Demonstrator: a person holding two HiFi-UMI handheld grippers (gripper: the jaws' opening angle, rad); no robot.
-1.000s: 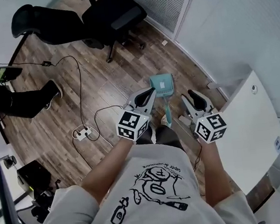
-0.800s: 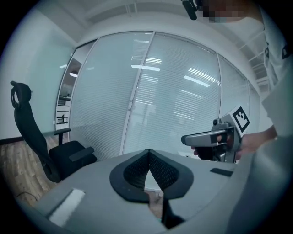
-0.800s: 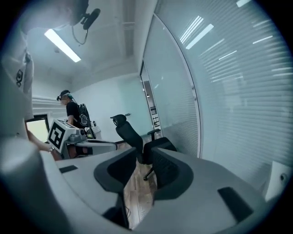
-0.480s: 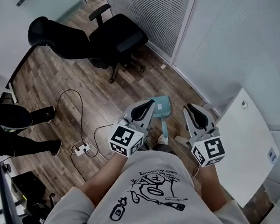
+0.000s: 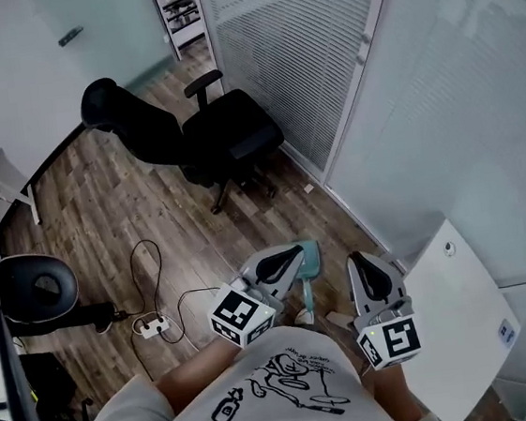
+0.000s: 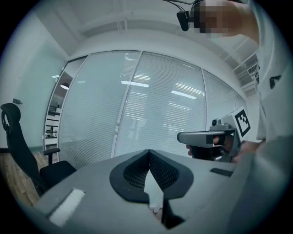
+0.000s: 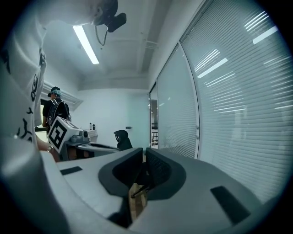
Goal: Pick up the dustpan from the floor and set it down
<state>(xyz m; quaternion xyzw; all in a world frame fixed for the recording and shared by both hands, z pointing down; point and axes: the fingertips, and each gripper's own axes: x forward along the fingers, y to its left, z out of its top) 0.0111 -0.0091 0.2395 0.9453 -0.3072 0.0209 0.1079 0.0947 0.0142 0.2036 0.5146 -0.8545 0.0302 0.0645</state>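
The teal dustpan [image 5: 310, 254] lies on the wooden floor below my hands, its handle [image 5: 306, 292] pointing toward the person's feet. My left gripper [image 5: 292, 254] is held high above it, partly covering the pan in the head view; its jaws meet at the tips with nothing in them. My right gripper [image 5: 360, 265] hovers to the right of the dustpan, well clear of it. Its jaws have just been closing with nothing between them, and now stand together. Each gripper shows in the other's view: the right gripper [image 6: 183, 137] and the left gripper [image 7: 107, 147].
A black office chair [image 5: 226, 138] stands by the glass wall with blinds [image 5: 292, 50]. A power strip [image 5: 150, 327] with trailing cables lies on the floor at left. A white table [image 5: 455, 324] is at right. A person [image 7: 55, 107] stands far off.
Both grippers have risen away from the floor and the head view has lifted with them. The dustpan stays on the floor. The right jaws have come together.
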